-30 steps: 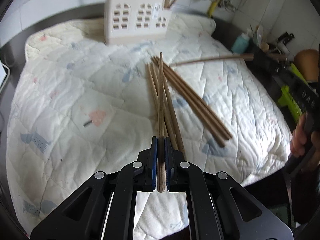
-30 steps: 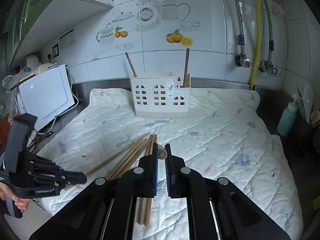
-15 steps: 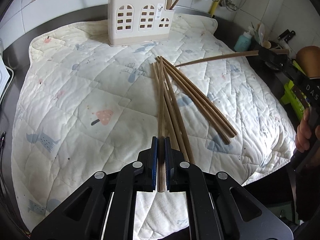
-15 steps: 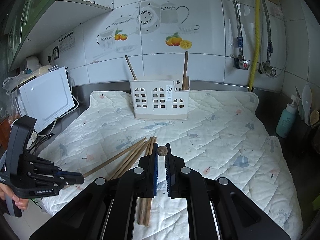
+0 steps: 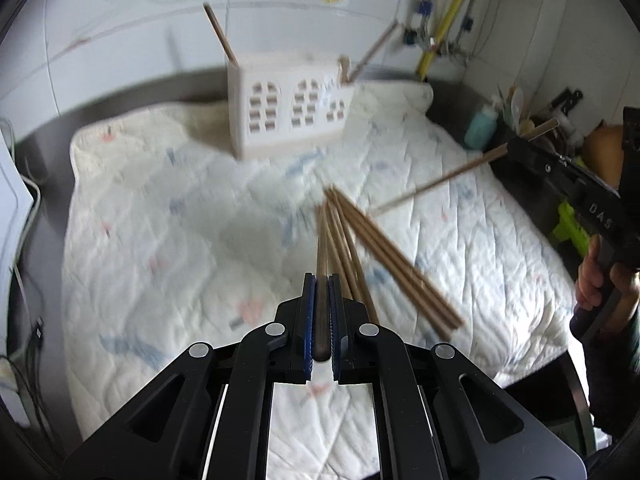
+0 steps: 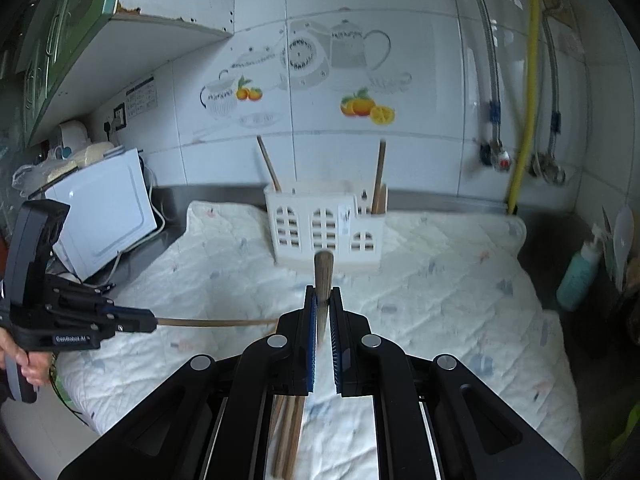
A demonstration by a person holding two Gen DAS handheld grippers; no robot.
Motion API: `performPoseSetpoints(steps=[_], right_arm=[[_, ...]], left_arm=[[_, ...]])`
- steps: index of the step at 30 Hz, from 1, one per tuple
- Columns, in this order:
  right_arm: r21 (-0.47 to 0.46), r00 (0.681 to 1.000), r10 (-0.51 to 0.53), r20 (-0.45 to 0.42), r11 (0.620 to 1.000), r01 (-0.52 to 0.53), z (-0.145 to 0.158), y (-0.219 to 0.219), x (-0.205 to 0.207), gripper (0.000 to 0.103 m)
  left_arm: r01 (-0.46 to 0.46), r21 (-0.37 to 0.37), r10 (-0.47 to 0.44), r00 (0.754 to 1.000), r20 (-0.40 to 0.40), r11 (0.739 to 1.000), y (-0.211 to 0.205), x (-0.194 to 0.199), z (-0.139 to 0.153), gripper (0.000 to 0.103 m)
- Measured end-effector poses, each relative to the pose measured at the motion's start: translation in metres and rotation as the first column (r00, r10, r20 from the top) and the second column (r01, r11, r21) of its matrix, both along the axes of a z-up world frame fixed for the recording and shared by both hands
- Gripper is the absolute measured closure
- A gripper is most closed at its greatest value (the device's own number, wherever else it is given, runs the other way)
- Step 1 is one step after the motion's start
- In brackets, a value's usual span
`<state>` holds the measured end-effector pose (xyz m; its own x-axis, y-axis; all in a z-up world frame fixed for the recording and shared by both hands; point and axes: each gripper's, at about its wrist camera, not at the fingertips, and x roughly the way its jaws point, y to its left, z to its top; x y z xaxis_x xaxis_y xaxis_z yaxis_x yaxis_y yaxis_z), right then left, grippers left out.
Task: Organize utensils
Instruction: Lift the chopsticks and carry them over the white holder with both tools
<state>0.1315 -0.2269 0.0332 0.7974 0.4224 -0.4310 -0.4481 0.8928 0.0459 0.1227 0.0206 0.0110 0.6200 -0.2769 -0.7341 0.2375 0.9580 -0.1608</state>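
My left gripper point(image 5: 321, 280) is shut on one brown chopstick point(image 5: 321, 240) that runs forward above the pile of several loose chopsticks point(image 5: 384, 256) on the quilted mat point(image 5: 160, 220). In the right wrist view the left gripper point(image 6: 154, 321) holds its chopstick point(image 6: 216, 322) level in the air. My right gripper point(image 6: 323, 300) is shut on another chopstick point(image 6: 323, 268), end toward the camera. From the left wrist view the right gripper point(image 5: 516, 148) carries that chopstick point(image 5: 440, 176) slanting over the mat. The white caddy point(image 6: 324, 232) point(image 5: 288, 108) stands at the back with chopsticks in its end compartments.
A white appliance point(image 6: 104, 216) sits left of the mat with cables beside it. A teal bottle point(image 6: 576, 276) and utensils stand at the right edge. Tiled wall and pipes point(image 6: 520, 120) rise behind the caddy. A hand point(image 5: 600, 276) grips the right tool.
Both grippers have risen with their chopsticks. The left one's chopstick has come up off the pile, and both views now tilt more toward the caddy and wall.
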Motion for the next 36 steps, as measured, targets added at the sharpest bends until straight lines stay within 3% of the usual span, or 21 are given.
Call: performPoseSetpoints(steps=[15,23,31,36], right_arm=[[0.020,0.997,0.044,0.064,0.999,-0.045,0.074,0.011,0.069,0.097],[-0.030,0.993,0.003,0.120,1.000,0.000,0.117,0.025,0.122,0.097],[-0.027,0.993,-0.043,0.107,0.999,0.046,0.122,0.030,0.169,0.097],[-0.065,0.997,-0.040,0.060,0.997,0.044,0.101,0.040,0.190,0.097]], left_arm=[[-0.005,-0.014,0.007,0.993,0.119,1.000,0.002,0.053,0.049,0.098],[0.013,-0.028,-0.007,0.977,0.215,1.000,0.002,0.085,0.107,0.098],[-0.034,-0.020,0.038,0.946,0.322,0.999,0.014,0.110,0.161,0.098],[-0.047,0.023,0.039,0.967,0.252,0.999,0.017,0.144,0.149,0.098]])
